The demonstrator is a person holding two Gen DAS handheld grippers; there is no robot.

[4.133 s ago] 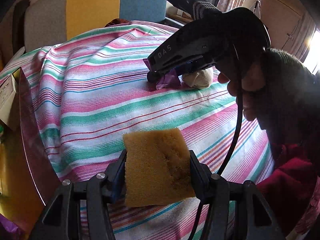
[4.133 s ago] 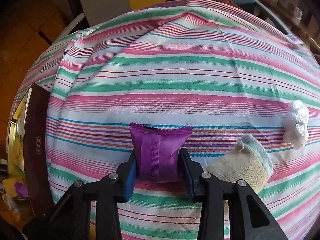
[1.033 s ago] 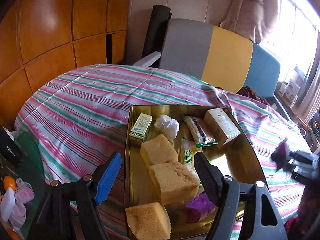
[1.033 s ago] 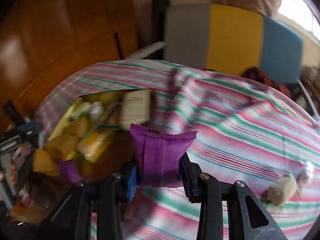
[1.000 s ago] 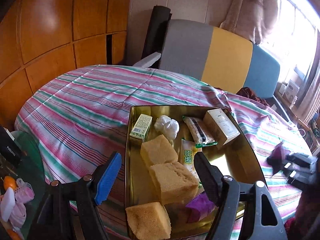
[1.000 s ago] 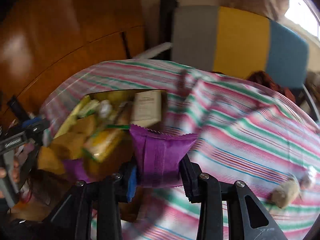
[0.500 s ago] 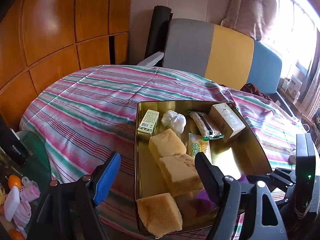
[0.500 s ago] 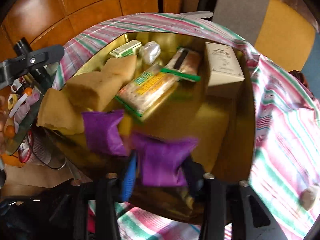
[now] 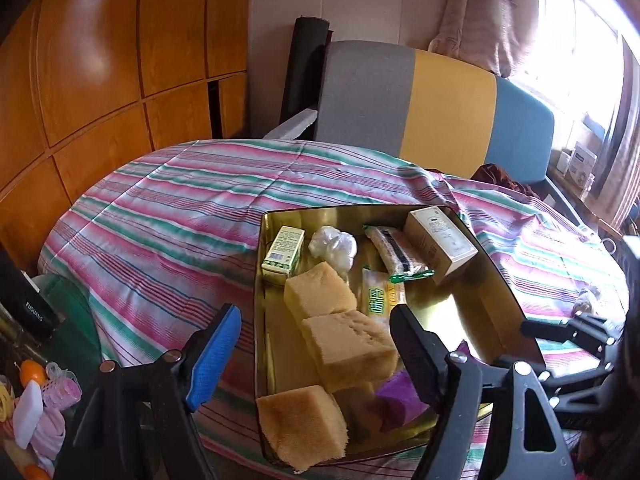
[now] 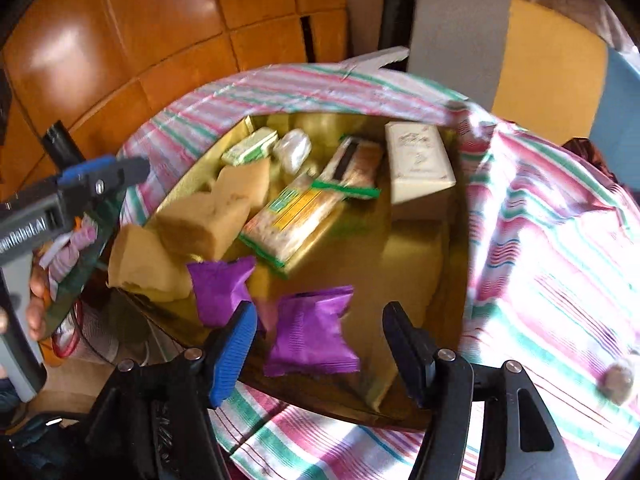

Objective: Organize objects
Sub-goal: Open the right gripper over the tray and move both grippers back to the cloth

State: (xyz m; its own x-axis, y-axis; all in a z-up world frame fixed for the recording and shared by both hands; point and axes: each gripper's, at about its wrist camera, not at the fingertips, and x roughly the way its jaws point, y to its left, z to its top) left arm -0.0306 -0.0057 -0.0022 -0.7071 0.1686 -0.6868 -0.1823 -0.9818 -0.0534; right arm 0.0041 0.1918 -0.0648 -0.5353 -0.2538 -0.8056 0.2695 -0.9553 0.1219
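In the gold tray (image 10: 420, 248), near its front edge, a purple packet (image 10: 310, 332) lies flat between the spread jaws of the right claw (image 10: 316, 334), touching neither. Its crimped ends point up-right and down-left (motion blur softens its outline). A second purple packet (image 10: 220, 292) sits just left, partly hidden behind the blue pad. The left claw (image 9: 314, 338) is wide open and empty above the sponges (image 9: 348, 344); its right finger hides much of that packet.

bare tray floor (image 10: 404, 256) right, sponges (image 10: 200, 224) crowd left
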